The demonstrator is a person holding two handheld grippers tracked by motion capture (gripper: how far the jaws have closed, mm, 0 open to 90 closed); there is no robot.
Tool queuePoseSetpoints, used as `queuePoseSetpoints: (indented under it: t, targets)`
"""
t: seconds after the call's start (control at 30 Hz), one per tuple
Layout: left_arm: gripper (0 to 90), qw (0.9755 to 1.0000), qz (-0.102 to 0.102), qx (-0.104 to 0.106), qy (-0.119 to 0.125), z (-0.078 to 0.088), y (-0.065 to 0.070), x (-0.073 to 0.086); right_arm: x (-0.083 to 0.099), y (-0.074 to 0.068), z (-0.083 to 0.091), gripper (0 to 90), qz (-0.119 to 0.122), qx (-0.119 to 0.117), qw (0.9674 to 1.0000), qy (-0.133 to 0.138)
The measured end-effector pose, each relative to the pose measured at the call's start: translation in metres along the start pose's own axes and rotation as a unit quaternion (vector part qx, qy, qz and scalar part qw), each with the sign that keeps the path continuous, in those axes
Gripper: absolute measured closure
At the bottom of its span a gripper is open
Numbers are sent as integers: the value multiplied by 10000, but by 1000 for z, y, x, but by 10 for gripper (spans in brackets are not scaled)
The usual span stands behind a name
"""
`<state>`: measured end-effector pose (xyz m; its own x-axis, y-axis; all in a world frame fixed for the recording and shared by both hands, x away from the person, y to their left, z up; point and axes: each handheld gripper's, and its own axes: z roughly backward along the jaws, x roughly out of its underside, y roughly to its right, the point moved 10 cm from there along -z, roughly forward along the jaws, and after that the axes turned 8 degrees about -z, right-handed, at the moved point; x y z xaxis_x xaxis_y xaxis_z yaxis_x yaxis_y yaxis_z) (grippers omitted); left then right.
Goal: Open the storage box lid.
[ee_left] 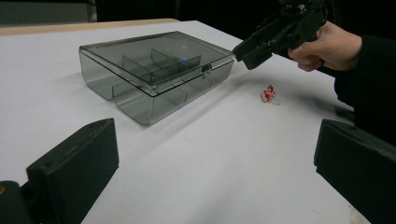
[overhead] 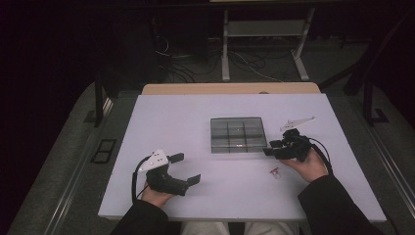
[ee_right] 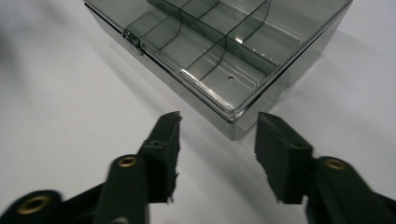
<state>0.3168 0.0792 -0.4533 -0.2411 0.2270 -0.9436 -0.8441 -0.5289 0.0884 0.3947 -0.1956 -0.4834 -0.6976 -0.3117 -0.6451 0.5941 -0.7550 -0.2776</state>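
Your left gripper point(overhead: 186, 169) rests nearest you on the white table point(overhead: 161, 117), jaws spread wide with nothing between them and bare surface all around it. Centre: the smoky clear divided box point(overhead: 238, 134), lid closed and latched, sits flat with open table on every side. Right: a small red-and-clear piece point(overhead: 275, 172) lies just beside your hand. Your right gripper point(overhead: 268, 148) hovers at the box's near corner, jaws half-parted, gripping nothing.
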Motion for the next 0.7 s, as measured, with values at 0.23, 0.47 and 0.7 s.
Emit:
queuePoseSetpoints:
  t: [0.23,0.47,0.7]
  targets:
    - [0,10000,-14,4,-36,-3,-1,1,0,2,-5,676,25,96,9999,-17]
    - [0,9999,-34,9,-117,-7,-1,3,-1,4,-7,736,87,232,9997,23]
    - [0,9994,-18,-198,-271,-14,-10,3,1,6,-7,764,96,322,9994,49]
